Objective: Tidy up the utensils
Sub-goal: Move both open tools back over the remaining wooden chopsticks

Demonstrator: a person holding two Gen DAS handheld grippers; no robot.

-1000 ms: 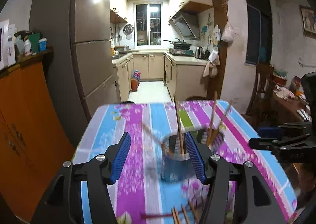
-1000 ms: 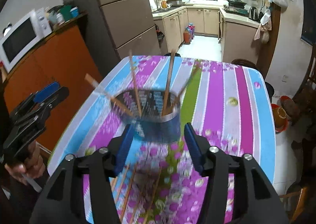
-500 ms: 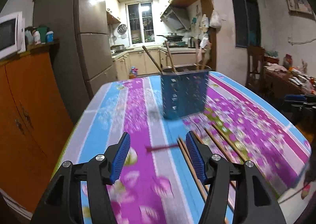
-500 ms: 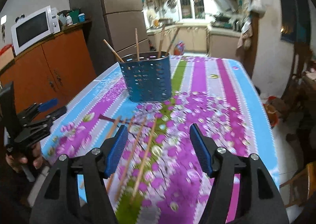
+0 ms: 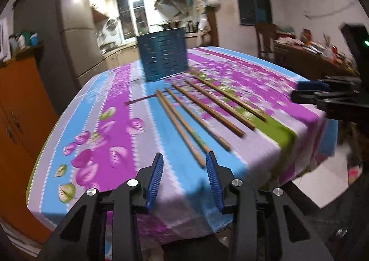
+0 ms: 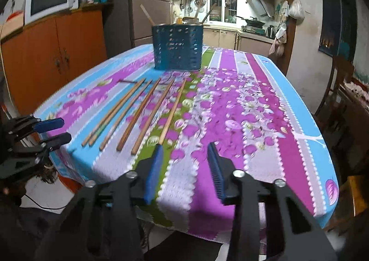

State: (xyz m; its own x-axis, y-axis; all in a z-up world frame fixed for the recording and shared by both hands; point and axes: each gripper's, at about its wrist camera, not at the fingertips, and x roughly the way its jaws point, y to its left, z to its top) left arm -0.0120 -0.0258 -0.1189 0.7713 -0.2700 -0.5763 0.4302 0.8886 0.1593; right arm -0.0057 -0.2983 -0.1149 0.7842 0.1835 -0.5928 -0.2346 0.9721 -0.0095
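Observation:
A blue perforated holder (image 5: pixel 162 53) (image 6: pixel 177 46) stands at the far middle of the striped tablecloth (image 5: pixel 115 122), with a few wooden sticks (image 6: pixel 147 15) poking out of it. Several wooden chopsticks (image 5: pixel 196 111) (image 6: pixel 138 111) lie side by side in front of it. My left gripper (image 5: pixel 184 157) hovers at the near table edge, its jaws closing on nothing; one chopstick's end lies just ahead of its right finger. My right gripper (image 6: pixel 184 147) is also closing with nothing between its pads, and the rightmost chopstick's end lies by its left finger. Each gripper shows in the other's view (image 5: pixel 322 92) (image 6: pixel 50 129).
A thin dark stick (image 5: pixel 143 99) lies across the cloth near the holder. An orange cabinet (image 6: pixel 57 53) with a microwave (image 6: pixel 49 0) stands left of the table. Wooden chairs (image 6: pixel 341 90) and a cluttered side table (image 5: pixel 299 46) are to the right. The kitchen lies beyond.
Both grippers have drawn back from above the holder and sunk to the near table edge. Their jaws stand narrower than before. The chopsticks on the cloth have not moved.

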